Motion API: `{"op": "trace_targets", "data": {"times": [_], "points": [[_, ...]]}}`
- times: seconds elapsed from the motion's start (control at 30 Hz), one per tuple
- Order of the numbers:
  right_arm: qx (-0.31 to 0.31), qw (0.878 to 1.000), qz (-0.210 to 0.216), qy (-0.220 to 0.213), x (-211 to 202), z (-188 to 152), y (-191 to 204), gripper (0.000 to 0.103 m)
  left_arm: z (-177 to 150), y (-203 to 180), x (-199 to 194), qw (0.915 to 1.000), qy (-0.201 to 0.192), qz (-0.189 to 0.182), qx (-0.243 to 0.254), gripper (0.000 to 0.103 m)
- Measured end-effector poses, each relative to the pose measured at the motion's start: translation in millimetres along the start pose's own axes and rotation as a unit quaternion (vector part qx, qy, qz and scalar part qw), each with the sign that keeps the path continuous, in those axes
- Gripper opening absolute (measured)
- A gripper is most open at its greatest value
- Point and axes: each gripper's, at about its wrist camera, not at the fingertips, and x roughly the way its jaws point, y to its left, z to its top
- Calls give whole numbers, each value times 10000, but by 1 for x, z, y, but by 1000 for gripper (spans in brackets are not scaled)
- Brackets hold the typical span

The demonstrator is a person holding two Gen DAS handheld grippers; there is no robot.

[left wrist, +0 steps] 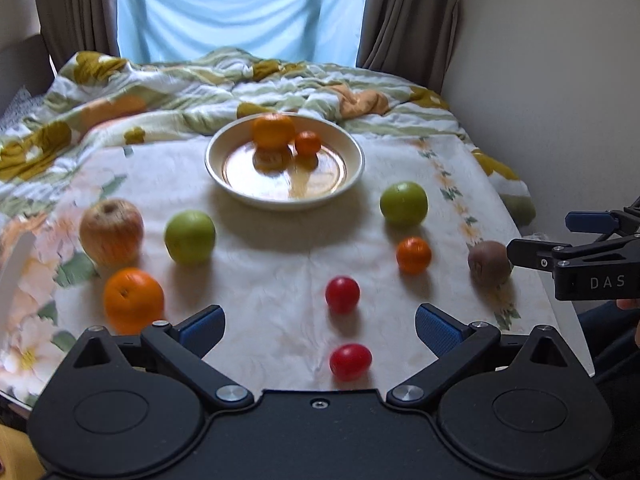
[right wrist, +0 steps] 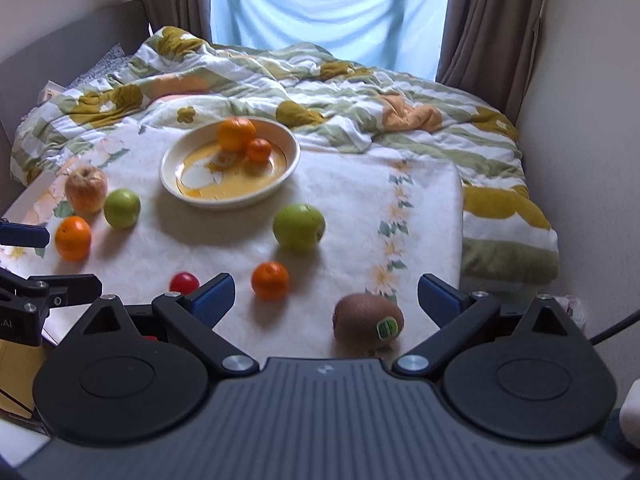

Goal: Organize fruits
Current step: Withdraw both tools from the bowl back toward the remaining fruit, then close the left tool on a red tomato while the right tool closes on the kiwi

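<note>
In the bowl (left wrist: 218,178) sit an orange (left wrist: 273,130) and seemingly a mandarin (left wrist: 307,143); both grippers' fingers (left wrist: 434,326) spread, empty.

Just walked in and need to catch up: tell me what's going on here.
A person holds a two-finger gripper in each hand over a cloth-covered surface, sorting fruit. Both the left gripper and the right gripper are open and hold nothing. The bowl already contains a large orange and a small orange. Still out on the cloth are two green apples, a reddish apple, two oranges, two red tomatoes and a kiwi, which lies just ahead of the right gripper.
</note>
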Motion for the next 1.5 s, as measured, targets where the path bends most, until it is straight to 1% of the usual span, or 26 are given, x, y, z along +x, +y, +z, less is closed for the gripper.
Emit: {"op": "trace_targets", "data": {"times": [0.1, 0.2, 0.23, 0.27, 0.33, 0.43, 0.53, 0.57, 0.63, 0.67, 0.7, 0.77, 0.87, 1.13, 1.23, 1.43, 1.5], "points": [[9, 10000, -50, 25, 10, -12, -5, 103, -11, -4, 13, 9999, 128, 49, -77, 101], [52, 10000, -57, 30, 19, -22, -12, 103, -21, -11, 22, 9994, 163, 162, -264, 101], [63, 10000, -47, 59, 23, -26, -14, 103, -24, -14, 24, 9991, 170, 207, -329, 98], [72, 9999, -36, 78, 26, -28, -16, 103, -27, -17, 27, 9988, 185, 260, -369, 93], [87, 9999, -33, 117, 33, -33, -21, 103, -31, -23, 33, 9982, 220, 386, -415, 88], [110, 9998, -95, 133, 42, -41, -26, 103, -37, -31, 43, 9968, 292, 567, -482, 73], [67, 9998, -118, 172, 50, -47, -26, 103, -42, -34, 52, 9952, 344, 645, -645, 68], [16, 9998, -129, 165, 52, -49, -26, 103, -44, -34, 54, 9947, 363, 670, -695, 65], [-38, 9998, -120, 176, 57, -52, -26, 103, -45, -36, 56, 9937, 310, 763, -756, 63], [-25, 9998, -77, 201, 59, -53, -28, 103, -45, -38, 56, 9935, 257, 810, -754, 60], [-2, 9998, -37, 215, 61, -53, -29, 103, -46, -39, 57, 9933, 231, 856, -738, 55], [27, 9997, 32, 230, 66, -53, -32, 103, -46, -42, 58, 9929, 198, 952, -691, 38], [112, 9995, 109, 261, 70, -54, -37, 103, -45, -45, 59, 9922, 202, 1010, -696, 38], [155, 9994, 161, 277, 78, -52, -46, 103, -49, -48, 55, 9919, 231, 973, -789, 38], [165, 9992, 162, 341, 84, -51, -47, 101, -51, -49, 54, 9919, 230, 959, -800, 38], [200, 9989, 182, 395, 96, -48, -49, 93, -51, -50, 51, 9917, 221, 942, -846, 38], [239, 9986, 222, 424, 99, -47, -49, 84, -51, -51, 50, 9917, 212, 941, -850, 38]]}}
